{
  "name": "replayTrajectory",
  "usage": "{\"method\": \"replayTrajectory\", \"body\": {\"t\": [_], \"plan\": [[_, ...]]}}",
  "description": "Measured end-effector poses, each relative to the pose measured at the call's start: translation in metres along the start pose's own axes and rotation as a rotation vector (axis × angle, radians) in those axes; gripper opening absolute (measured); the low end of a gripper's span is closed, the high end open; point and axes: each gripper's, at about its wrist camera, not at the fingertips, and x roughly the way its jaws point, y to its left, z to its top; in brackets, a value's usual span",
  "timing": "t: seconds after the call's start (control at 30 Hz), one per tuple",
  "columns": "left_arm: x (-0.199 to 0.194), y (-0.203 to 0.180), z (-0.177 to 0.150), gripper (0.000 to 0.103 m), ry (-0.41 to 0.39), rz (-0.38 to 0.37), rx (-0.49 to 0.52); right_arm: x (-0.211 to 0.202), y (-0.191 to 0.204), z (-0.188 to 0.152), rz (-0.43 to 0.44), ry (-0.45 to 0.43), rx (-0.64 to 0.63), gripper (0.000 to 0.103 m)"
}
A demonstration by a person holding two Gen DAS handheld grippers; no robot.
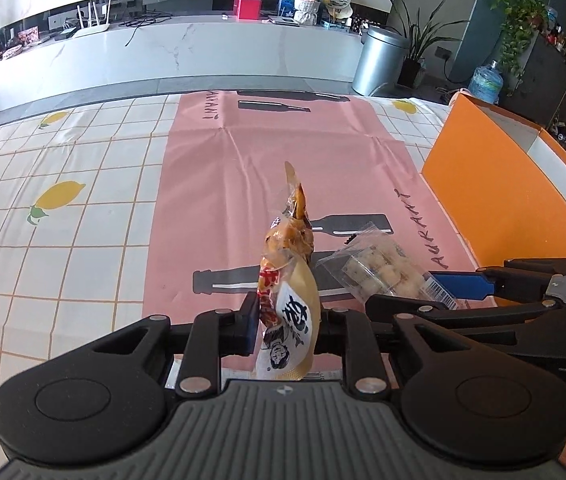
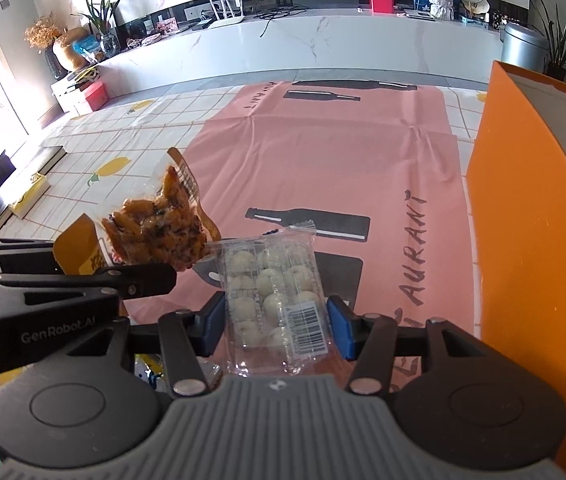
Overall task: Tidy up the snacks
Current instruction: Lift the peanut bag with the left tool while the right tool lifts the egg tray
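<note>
My left gripper (image 1: 287, 320) is shut on the lower end of a yellow-and-brown packet of braised snack (image 1: 289, 272), which stands upright above the pink mat (image 1: 283, 148). From the right wrist view the same packet (image 2: 155, 228) sticks out of the left gripper (image 2: 123, 266) at the left. My right gripper (image 2: 277, 322) has its blue pads (image 2: 341, 332) pressed on both sides of a clear pack of pale round snacks (image 2: 271, 280) with a barcode label. In the left wrist view that clear pack (image 1: 383, 268) is beside my packet, in the right gripper (image 1: 427, 292).
An open orange box (image 1: 503, 184) (image 2: 531, 220) stands at the right of the mat. The lemon-print checked tablecloth (image 1: 63, 240) spreads to the left. A small yellow item (image 2: 29, 196) lies near the table's left edge. A white cabinet and a metal bin (image 1: 379, 60) stand beyond the table.
</note>
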Motion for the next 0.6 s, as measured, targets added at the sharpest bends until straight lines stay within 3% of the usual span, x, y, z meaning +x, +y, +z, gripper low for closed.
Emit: {"method": "replayTrajectory", "body": {"t": [0.6], "plan": [[-0.039,-0.01,0.012,0.024,-0.072,-0.025,-0.042,-0.045,0.002,0.01,-0.025,-0.081,-0.009,0.051]]}}
